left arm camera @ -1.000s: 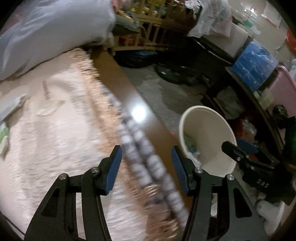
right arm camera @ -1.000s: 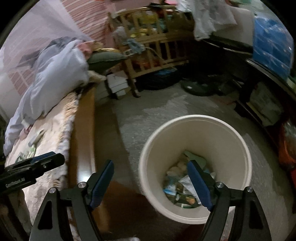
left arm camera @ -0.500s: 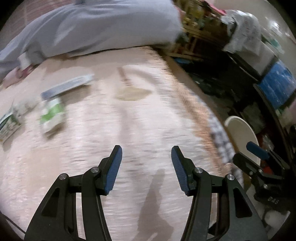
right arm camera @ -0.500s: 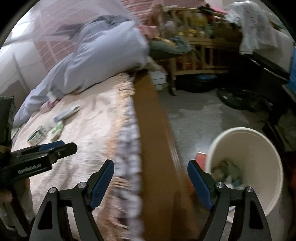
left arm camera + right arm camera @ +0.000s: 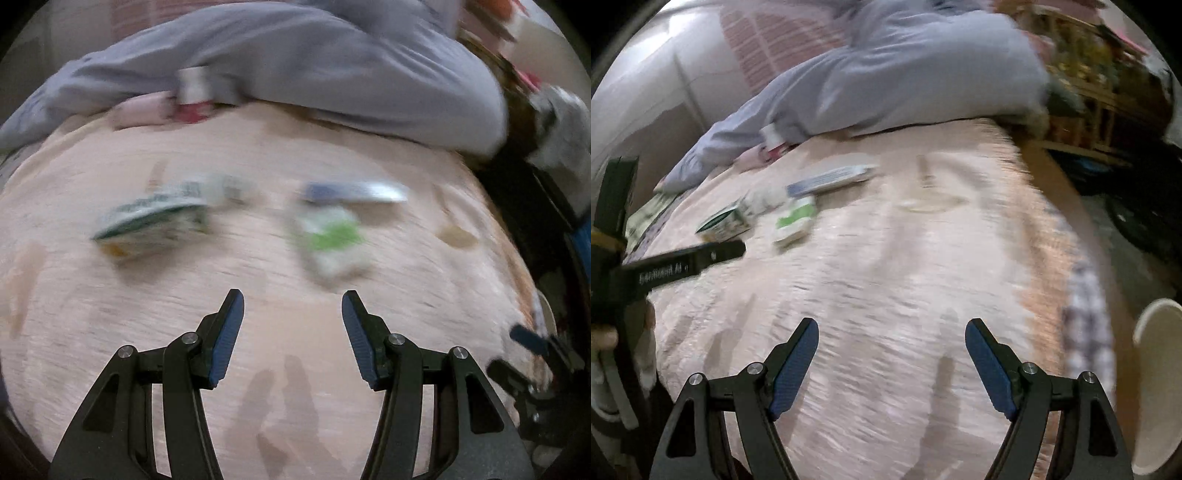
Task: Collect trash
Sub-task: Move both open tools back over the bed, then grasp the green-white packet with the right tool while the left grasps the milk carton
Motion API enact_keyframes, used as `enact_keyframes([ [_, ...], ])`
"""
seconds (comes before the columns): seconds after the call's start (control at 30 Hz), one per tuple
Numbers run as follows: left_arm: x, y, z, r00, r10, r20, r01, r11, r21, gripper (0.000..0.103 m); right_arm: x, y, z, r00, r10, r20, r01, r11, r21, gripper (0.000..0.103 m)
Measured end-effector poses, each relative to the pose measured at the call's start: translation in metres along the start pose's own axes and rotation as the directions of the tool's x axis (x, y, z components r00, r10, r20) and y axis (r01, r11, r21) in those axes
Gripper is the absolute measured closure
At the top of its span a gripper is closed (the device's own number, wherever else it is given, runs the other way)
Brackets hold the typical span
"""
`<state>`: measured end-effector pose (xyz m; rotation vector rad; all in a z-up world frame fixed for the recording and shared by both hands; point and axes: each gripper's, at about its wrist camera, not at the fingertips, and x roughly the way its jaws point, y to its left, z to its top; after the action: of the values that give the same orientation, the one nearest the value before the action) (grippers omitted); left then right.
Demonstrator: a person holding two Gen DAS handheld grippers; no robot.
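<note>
Both grippers swung from bin to bed (image 5: 295,369); "GenRobot.AI", probably, on left gripper (image 5: 713,254).

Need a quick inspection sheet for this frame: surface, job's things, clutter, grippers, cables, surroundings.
Surface: pink bedspread, fringed at its right edge.
Job's things: green-and-white carton, green-labelled packet and long blue-and-white tube box lie on the bedspread, all blurred; cream bin stands off the bed's right edge.
Clutter: lavender duvet heaped at the far end; small white-and-red thing tucked against it.
Grippers: left gripper open and empty, above the bedspread short of the trash; right gripper open wider, empty.
Cables: nothing seen.
Surroundings: wooden cot and dark furniture to the right.
</note>
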<state>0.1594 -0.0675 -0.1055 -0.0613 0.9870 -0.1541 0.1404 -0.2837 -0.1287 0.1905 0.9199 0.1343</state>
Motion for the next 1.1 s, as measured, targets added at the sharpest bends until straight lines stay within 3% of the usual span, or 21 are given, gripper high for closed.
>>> enact_keyframes([
  [0.33, 0.009, 0.143, 0.05, 0.984, 0.174, 0.027, -0.167, 0.969, -0.184, 0.049, 0.073, 0.076, 0.055, 0.997, 0.067, -0.046, -0.071, 0.995, -0.077, 0.024],
  [0.5, 0.031, 0.194, 0.066, 0.986, 0.165, -0.014, -0.164, 0.955, -0.249, 0.049, 0.117, 0.102, 0.083, 0.996, 0.051, -0.073, -0.058, 0.993, -0.099, 0.024],
  [0.63, 0.054, 0.207, 0.059, 0.997, 0.05, -0.063, -0.064, 0.965, -0.253, 0.049, 0.149, 0.114, 0.099, 0.994, 0.03, -0.104, -0.042, 0.992, -0.121, 0.024],
  [0.73, 0.062, 0.205, 0.045, 0.992, -0.066, -0.105, 0.038, 0.967, -0.253, 0.049, 0.167, 0.117, 0.1, 0.992, 0.005, -0.128, -0.023, 0.989, -0.143, 0.024],
  [0.77, 0.063, 0.2, 0.038, 0.987, -0.112, -0.116, 0.079, 0.964, -0.254, 0.049, 0.17, 0.116, 0.1, 0.992, 0.002, -0.129, -0.021, 0.989, -0.145, 0.027],
  [0.8, 0.062, 0.193, 0.033, 0.981, -0.147, -0.13, 0.111, 0.961, -0.254, 0.049, 0.171, 0.115, 0.098, 0.993, -0.001, -0.118, -0.017, 0.988, -0.151, 0.037],
  [0.83, 0.061, 0.187, 0.029, 0.973, -0.183, -0.137, 0.144, 0.956, -0.257, 0.049, 0.17, 0.114, 0.098, 0.994, -0.004, -0.112, -0.013, 0.988, -0.155, 0.055],
  [0.93, 0.05, 0.162, 0.013, 0.955, -0.261, -0.142, 0.223, 0.945, -0.238, 0.049, 0.16, 0.108, 0.099, 0.994, 0.02, -0.108, -0.037, 0.987, -0.156, 0.065],
  [1.1, 0.033, 0.123, -0.004, 0.926, -0.34, -0.164, 0.32, 0.938, -0.135, 0.049, 0.134, 0.095, 0.086, 0.994, 0.021, -0.103, -0.039, 0.984, -0.177, 0.068],
])
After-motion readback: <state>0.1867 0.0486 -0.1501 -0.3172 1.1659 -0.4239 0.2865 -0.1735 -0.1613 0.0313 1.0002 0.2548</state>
